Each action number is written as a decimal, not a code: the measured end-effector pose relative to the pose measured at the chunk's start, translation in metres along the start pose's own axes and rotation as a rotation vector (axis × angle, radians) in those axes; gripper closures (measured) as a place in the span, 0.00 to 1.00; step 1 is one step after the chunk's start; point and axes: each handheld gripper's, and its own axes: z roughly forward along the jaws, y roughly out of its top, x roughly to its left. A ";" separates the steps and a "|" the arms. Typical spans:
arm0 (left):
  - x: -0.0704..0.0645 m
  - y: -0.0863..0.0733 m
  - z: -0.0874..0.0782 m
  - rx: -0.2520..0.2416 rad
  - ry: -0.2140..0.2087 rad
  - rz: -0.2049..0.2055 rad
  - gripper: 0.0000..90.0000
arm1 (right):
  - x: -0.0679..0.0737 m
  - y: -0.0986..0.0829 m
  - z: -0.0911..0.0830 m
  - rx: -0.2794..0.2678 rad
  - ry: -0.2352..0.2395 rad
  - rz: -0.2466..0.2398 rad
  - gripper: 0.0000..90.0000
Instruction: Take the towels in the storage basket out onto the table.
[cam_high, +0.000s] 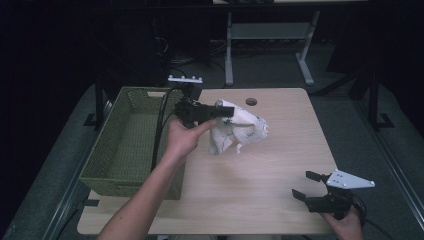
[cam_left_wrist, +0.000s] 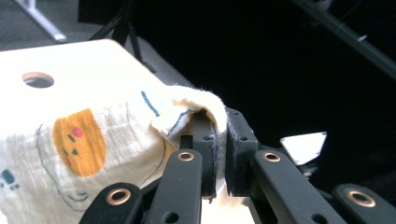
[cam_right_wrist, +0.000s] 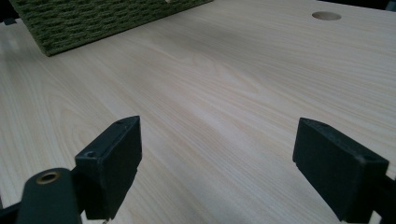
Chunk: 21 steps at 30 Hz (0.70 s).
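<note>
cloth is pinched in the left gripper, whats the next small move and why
Probably carry the cloth left, over the green basket, before releasing. The left gripper is shut on a fold of it, and most of the cloth hangs off the table right beside the basket's open top. The right gripper sits open and idle near the table's front edge.

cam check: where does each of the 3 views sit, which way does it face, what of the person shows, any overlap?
High view: above the person's side, facing forward and down on the table; both forearms, left gripper, right gripper.
Left gripper view: rides the left gripper, looks along jaws clamped on a cloth.
Right gripper view: rides the right gripper, faces the basket.
Shared: the table's hole.
</note>
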 end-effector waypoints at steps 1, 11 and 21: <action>0.000 0.000 0.000 0.000 0.000 0.000 0.94 | 0.000 0.000 0.000 0.000 0.000 0.000 0.17; 0.021 -0.026 0.047 0.064 0.037 -0.062 0.94 | 0.000 0.001 -0.002 -0.012 -0.002 -0.004 0.17; 0.036 -0.056 0.098 0.139 0.118 -0.135 0.94 | 0.001 0.002 -0.004 -0.028 0.011 0.001 0.17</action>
